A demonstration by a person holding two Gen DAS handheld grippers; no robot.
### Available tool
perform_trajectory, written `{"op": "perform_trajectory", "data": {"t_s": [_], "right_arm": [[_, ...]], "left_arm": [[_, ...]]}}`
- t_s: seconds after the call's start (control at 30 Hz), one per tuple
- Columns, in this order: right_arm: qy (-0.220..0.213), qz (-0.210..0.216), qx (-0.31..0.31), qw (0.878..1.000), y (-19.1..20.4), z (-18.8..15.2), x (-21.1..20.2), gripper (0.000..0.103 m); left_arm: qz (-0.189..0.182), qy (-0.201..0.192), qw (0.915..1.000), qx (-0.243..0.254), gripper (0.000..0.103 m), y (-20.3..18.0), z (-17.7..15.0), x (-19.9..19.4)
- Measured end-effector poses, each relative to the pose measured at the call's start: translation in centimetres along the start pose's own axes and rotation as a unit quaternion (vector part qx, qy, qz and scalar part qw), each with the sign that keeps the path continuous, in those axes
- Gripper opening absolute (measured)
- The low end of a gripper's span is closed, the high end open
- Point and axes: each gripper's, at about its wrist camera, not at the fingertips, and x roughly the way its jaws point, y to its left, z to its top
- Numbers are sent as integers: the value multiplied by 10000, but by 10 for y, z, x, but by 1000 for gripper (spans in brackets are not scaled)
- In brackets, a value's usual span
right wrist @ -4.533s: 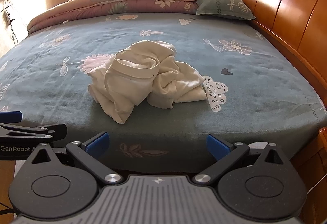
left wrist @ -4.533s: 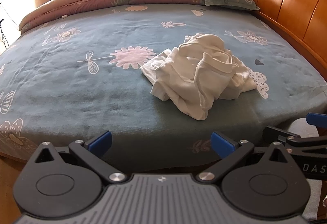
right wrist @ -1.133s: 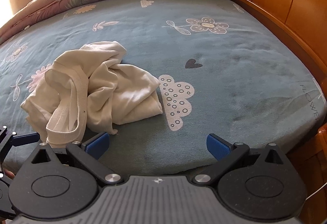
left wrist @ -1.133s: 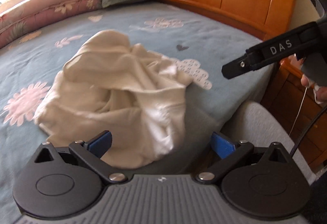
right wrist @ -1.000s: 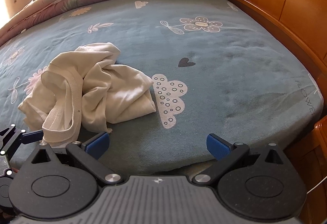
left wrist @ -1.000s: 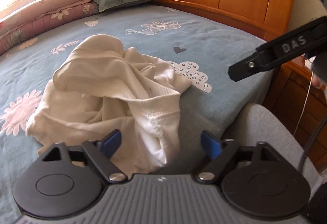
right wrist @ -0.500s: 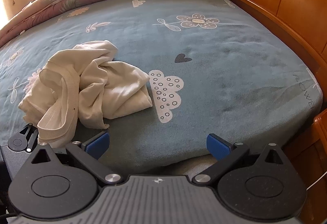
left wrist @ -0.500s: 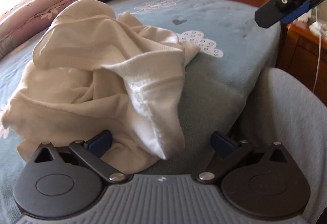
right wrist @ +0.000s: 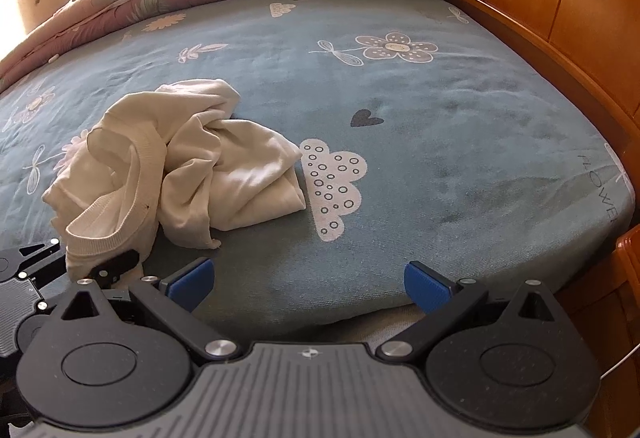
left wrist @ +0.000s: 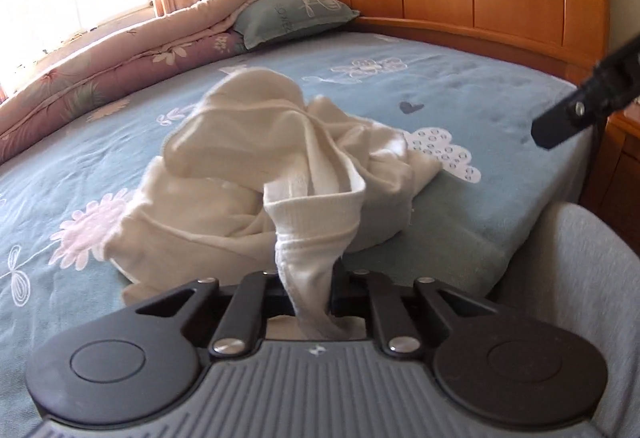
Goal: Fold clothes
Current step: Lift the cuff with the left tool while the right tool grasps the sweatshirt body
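Clothes to fold, one crumpled cream-white knit garment (left wrist: 256,174), lie heaped near the foot of the blue flower-print bed (right wrist: 460,142), my left jaws pinching its ribbed hem, my right jaws gaping empty, no fold yet visible.

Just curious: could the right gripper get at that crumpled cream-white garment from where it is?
Probably yes. The right gripper is open, and bare blue sheet lies between it and the crumpled cream-white garment, whose near edge the left gripper holds.
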Motion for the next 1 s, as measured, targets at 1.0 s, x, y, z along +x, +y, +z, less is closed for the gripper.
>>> {"op": "perform_trajectory", "data": {"t_s": [1.0], "right_arm": [[-971,1719,-2212,9550,95,72,66,103]], "left_arm": [[431,474,9957,-671,7,108,-11,-58]]}}
